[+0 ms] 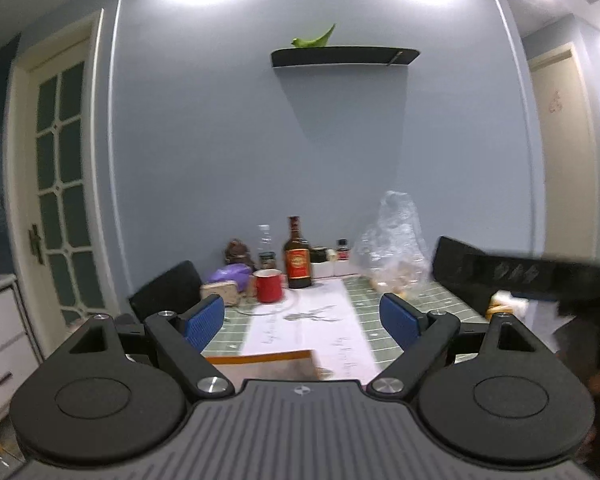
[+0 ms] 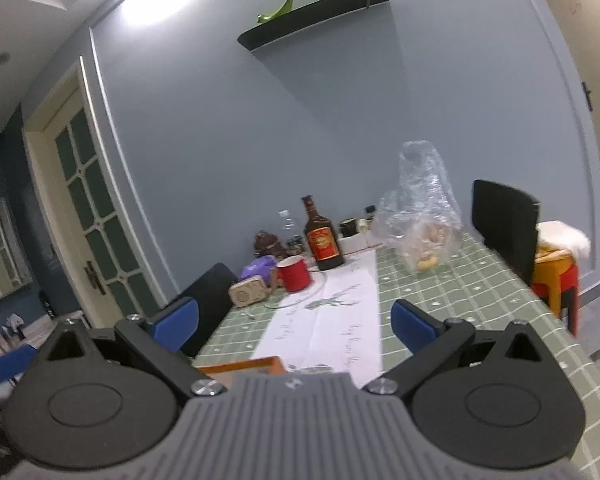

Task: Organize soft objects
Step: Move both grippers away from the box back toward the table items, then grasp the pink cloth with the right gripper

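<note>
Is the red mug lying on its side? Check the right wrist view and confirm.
No. The red mug stands upright on the table, beside the dark bottle.

From behind the left gripper (image 1: 302,316) we look level down the table (image 1: 364,304) toward the wall; behind the right gripper (image 2: 294,322) our view tilts, well back too. We share the brown bottle (image 1: 298,258) beyond both claws
</note>
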`<state>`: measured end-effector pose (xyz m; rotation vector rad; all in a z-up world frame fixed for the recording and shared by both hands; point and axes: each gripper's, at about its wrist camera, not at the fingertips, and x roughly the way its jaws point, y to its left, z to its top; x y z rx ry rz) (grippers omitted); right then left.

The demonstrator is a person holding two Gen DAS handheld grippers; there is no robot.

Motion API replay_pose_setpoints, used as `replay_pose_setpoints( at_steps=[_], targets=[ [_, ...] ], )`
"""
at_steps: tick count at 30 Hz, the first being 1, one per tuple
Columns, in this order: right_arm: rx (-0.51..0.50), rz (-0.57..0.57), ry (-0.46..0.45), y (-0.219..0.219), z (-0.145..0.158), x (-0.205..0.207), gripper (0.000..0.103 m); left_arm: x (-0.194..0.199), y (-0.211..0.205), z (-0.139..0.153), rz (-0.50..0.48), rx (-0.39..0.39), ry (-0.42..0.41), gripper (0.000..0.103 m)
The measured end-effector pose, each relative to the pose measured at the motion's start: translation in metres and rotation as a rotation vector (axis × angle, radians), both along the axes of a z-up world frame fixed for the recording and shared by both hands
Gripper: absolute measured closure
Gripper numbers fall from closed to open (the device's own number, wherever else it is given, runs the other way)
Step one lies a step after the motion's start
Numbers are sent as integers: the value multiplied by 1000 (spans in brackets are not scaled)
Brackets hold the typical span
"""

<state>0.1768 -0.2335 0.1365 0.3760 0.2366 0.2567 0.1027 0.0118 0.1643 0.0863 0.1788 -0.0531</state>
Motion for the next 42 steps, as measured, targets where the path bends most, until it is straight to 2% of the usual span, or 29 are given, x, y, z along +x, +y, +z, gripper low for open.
replay_pose_setpoints(
  at_steps=[6,10,13,17,22,23,25,30,34,37,40,41,42],
  targets=[
    [-107,-72,37,-28,-19,2,3,-19,-28,2,-81,-105,-20,1],
    [-182,-149,72,-50,-45,8,3,-28,-43,-14,-127,-139,-70,1],
    [-225,-157,135,-66,-72,19,3,-29,-58,-31,-144,-87,-77,1],
    [-185,-147,216,-83,-108,39,3,-22,-76,-55,-169,-58,-39,1],
    [-156,-69,250,-87,-152,55,3,-9,-95,-90,-187,-2,23,1],
    [-165,-35,273,-86,-158,57,4,-7,-97,-96,-179,11,36,1],
    [-186,43,326,-81,-169,58,15,-3,-98,-107,-173,11,53,1],
    [-216,120,307,-68,-171,57,16,0,-96,-125,-112,-28,110,1],
    [-207,127,299,-66,-172,57,16,-7,-97,-135,-75,-10,79,1],
    [-283,107,290,-56,-172,55,11,-13,-100,-141,-56,14,62,1],
    [-334,118,286,-50,-175,60,10,-14,-100,-144,-75,2,52,1],
    [-341,119,295,-49,-177,61,13,-14,-99,-146,-81,-6,53,1],
    [-350,118,307,-48,-179,63,19,-14,-98,-147,-88,-14,56,1]
  ],
)
